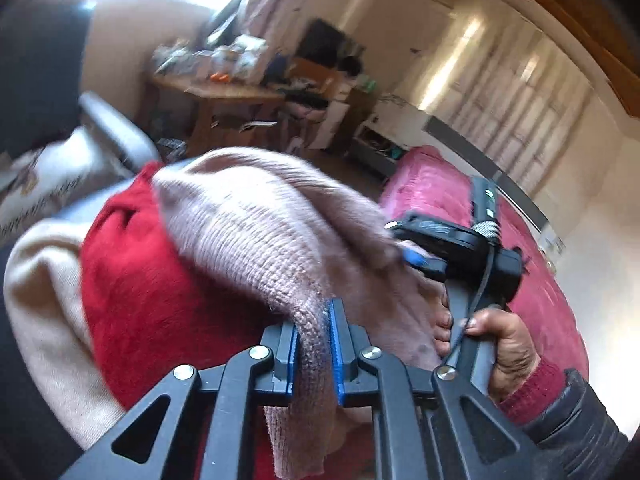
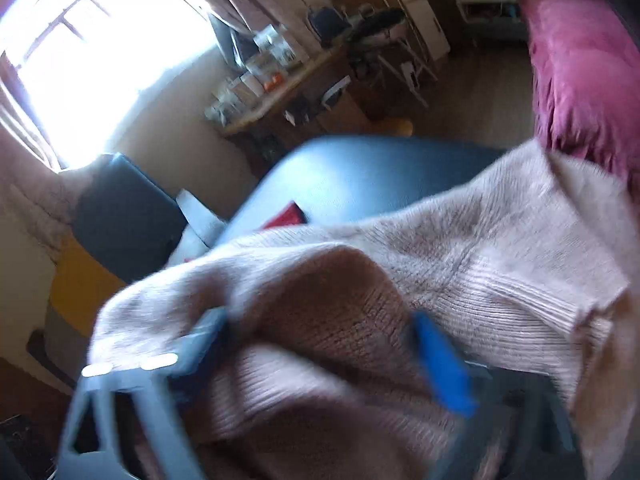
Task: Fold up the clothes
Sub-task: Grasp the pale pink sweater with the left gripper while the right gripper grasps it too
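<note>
A dusty-pink knit sweater [image 1: 248, 216] hangs lifted between both grippers. In the left wrist view my left gripper [image 1: 315, 346] is shut on a ribbed edge of it, and a strip of knit runs down between the blue pads [image 1: 335, 344]. My right gripper [image 1: 416, 258] meets the sweater's far side, held by a person's hand [image 1: 500, 340]. In the blurred right wrist view the sweater [image 2: 460, 248] bunches thickly between the right gripper's [image 2: 324, 340] jaws, filling the gap from pad to pad. Under the sweater lie a red garment [image 1: 132, 280] and a cream garment [image 1: 40, 300].
A bed with a pink cover [image 1: 440, 192] lies to the right. A cluttered wooden desk [image 1: 224, 92] stands across the floor under a bright window [image 2: 100, 40]. A dark blue padded surface [image 2: 360, 176] lies beneath the clothes.
</note>
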The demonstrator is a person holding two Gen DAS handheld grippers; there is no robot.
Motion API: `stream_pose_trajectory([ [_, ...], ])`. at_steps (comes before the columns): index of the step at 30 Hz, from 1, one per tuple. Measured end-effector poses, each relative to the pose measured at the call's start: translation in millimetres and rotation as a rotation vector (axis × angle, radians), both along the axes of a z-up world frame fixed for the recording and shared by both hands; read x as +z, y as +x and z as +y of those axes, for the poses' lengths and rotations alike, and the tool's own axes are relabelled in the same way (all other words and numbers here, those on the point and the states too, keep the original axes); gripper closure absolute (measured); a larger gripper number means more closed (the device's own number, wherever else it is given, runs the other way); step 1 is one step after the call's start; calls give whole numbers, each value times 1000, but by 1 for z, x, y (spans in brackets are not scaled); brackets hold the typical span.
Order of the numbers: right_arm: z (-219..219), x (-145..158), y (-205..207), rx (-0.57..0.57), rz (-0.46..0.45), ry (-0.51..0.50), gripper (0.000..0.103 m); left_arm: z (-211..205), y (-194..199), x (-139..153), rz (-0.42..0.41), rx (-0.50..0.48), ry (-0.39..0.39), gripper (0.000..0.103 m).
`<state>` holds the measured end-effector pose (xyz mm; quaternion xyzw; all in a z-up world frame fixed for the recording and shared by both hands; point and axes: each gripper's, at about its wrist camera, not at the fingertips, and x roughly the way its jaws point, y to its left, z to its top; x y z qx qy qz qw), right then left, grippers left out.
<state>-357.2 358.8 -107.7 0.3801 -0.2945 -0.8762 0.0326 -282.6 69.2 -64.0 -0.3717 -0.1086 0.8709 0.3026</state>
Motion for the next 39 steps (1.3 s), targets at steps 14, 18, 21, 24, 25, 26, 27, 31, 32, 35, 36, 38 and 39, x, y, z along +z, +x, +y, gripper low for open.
stream_pose_trajectory([
  [14, -142, 80, 107, 414, 316, -255, 101, -84, 131, 57, 113, 107, 149, 100],
  [18, -166, 64, 146, 424, 268, -245, 87, -128, 175, 33, 63, 209, 75, 98],
  [21, -138, 49, 157, 278, 240, -226, 41, -152, 187, 10, -16, 243, 79, 89],
  [24, -96, 41, 161, 125, 219, -212, 35, -156, 180, 2, -53, 236, 100, 84],
  [25, -83, 41, 162, 71, 220, -179, 30, -150, 173, 6, -43, 219, 102, 81],
  [26, -67, 42, 163, 2, 217, -123, 26, -145, 165, 11, -34, 202, 105, 79],
  [27, -58, 43, 162, -34, 213, -73, 15, -135, 153, 17, -20, 177, 100, 77],
  [31, -23, 36, 142, -91, 154, 115, 9, -68, 100, 47, 33, 75, -13, 68],
  [32, -15, 33, 136, -98, 137, 154, 9, -51, 87, 53, 43, 62, -41, 66],
  [35, 0, 20, 115, -90, 105, 185, 9, -2, 47, 64, 73, 19, -109, 61],
  [36, 3, 14, 109, -79, 100, 181, 9, 12, 36, 66, 78, 12, -129, 60],
  [38, 4, 7, 94, -69, 99, 180, 9, 31, 17, 57, 63, 23, -183, 58],
  [39, 4, 7, 90, -61, 102, 180, 9, 39, 7, 51, 52, 31, -212, 58],
])
